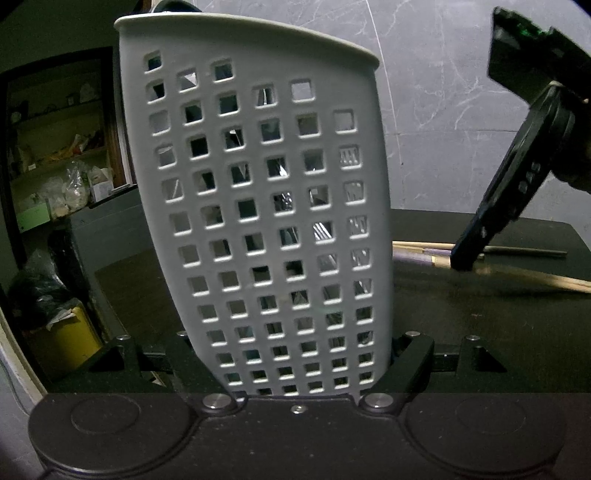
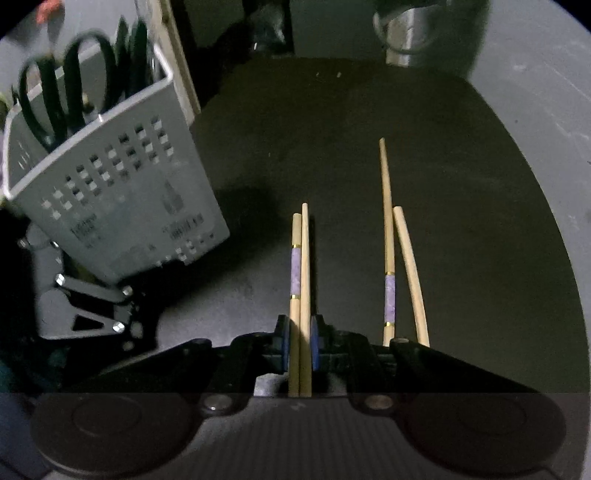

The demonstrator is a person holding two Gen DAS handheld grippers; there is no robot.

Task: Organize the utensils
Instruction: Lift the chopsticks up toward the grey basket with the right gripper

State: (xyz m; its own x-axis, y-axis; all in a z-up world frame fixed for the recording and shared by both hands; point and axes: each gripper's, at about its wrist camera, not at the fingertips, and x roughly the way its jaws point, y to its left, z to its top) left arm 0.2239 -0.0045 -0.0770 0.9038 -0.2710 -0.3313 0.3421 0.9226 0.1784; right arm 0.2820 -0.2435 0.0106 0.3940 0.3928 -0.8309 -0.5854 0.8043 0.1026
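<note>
A white perforated utensil holder (image 1: 258, 184) fills the left wrist view, tilted, with my left gripper (image 1: 269, 350) shut on its base. The right wrist view shows the same holder (image 2: 110, 192) at the left with black-handled scissors (image 2: 74, 85) standing in it and the left gripper (image 2: 92, 306) under it. My right gripper (image 2: 300, 343) is shut on two wooden chopsticks (image 2: 300, 266), one with a purple band, side by side between the blue pads. Two more chopsticks (image 2: 388, 240) lie on the dark mat just to the right. The right gripper (image 1: 498, 206) reaches down to the table beside the holder.
The dark mat (image 2: 369, 110) covers a grey table. A metal pot (image 2: 410, 33) stands at the far edge. Left of the table are a shelf (image 1: 55, 147) with bags and jars and a yellow bin (image 1: 66, 339) on the floor.
</note>
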